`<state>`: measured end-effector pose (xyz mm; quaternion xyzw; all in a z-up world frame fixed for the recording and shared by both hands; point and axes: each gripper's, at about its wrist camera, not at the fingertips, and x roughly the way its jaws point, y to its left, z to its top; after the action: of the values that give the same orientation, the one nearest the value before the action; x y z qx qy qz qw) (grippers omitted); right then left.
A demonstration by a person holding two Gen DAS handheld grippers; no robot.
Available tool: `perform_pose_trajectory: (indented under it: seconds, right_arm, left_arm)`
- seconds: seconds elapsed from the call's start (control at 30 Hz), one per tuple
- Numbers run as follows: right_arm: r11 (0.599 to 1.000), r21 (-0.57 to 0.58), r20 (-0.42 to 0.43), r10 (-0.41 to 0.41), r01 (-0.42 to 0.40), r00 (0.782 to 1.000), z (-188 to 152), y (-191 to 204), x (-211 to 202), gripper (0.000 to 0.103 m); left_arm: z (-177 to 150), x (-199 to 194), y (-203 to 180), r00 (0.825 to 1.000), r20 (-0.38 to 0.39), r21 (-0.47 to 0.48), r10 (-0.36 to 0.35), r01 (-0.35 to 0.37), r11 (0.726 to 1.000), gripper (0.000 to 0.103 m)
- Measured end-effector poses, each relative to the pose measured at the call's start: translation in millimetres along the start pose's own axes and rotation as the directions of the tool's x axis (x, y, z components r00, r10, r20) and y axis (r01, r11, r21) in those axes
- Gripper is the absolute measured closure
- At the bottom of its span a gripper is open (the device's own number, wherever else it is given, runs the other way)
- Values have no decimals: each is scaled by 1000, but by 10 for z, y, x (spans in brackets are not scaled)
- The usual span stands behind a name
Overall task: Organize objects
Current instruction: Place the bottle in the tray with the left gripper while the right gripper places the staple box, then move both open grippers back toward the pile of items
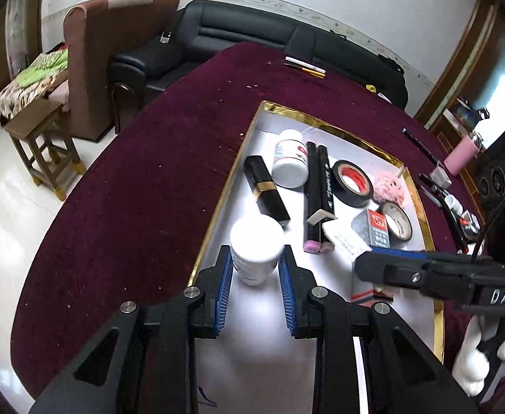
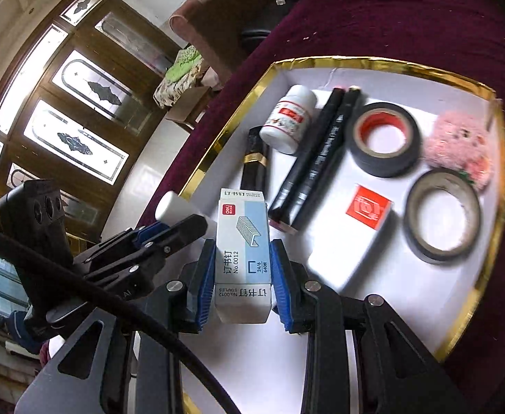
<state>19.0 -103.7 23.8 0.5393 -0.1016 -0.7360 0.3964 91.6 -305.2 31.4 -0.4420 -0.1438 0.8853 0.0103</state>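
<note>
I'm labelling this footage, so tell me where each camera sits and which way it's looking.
Left wrist: on the left gripper, looking down its fingers at the white bottle it grips over the gold-rimmed tray; right gripper and gloved hand show.
Right wrist: on the right gripper, looking down at its staple box; left gripper shows.
Shared: tray, black tape roll, markers.

Tray [image 1: 321, 314] set on table [image 1: 142, 179]. Within it, left to right in the left wrist view: lipstick [image 1: 266, 188], bottle [image 1: 289, 163], two markers [image 1: 317, 189], tape roll [image 1: 353, 183]. Second roll [image 1: 397, 220] placed nearer, pens [image 1: 305, 66] beyond the tray.
</note>
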Motion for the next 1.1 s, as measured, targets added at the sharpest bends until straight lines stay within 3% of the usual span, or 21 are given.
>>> perform_pose_trajectory:
  seconds: [0.17,0.33,0.47,0.53,0.63,0.77,0.9,0.97,1.1]
  right_arm:
    - [999,34,-13,-6,6,1000,-46,-52,69,73]
    - [999,36,1,5,-5,1000,-114,-87,-51,73]
    - [1000,8,54,16,-17,998,-191,-76,-297,73]
    - [1000,-17,87,10,-8,996,-243,-70,-448,73]
    - [999,-34,147,-23,28,989,-365,-142,-715,61]
    - [997,22,212,-75,72,974,-532,-312,-970,60]
    - [987,98,274,-149,127,950,-682,-663,-1336,60]
    - [979,148,325,-185,143,927,-782,-858,-1645,60]
    - [945,236,428,-311,227,848,-1021,-1196,-2319,60]
  left_arm:
    - [-1,-10,14,999,2,-22,-48,48,999,70]
    - [15,-115,-29,998,36,-14,-47,47,999,60]
    - [15,-324,-33,995,91,-17,-42,43,999,60]
    - [4,-435,-57,992,122,-15,-36,38,999,53]
    - [-27,-573,-136,987,159,-6,-24,25,1000,49]
    - [-64,-690,-417,985,172,19,-24,21,1000,45]
    - [-72,-725,-955,980,165,107,-111,94,990,42]
    - [-69,-714,-1301,978,149,172,-149,123,977,42]
    - [-104,-633,-1939,972,90,285,-215,182,941,42]
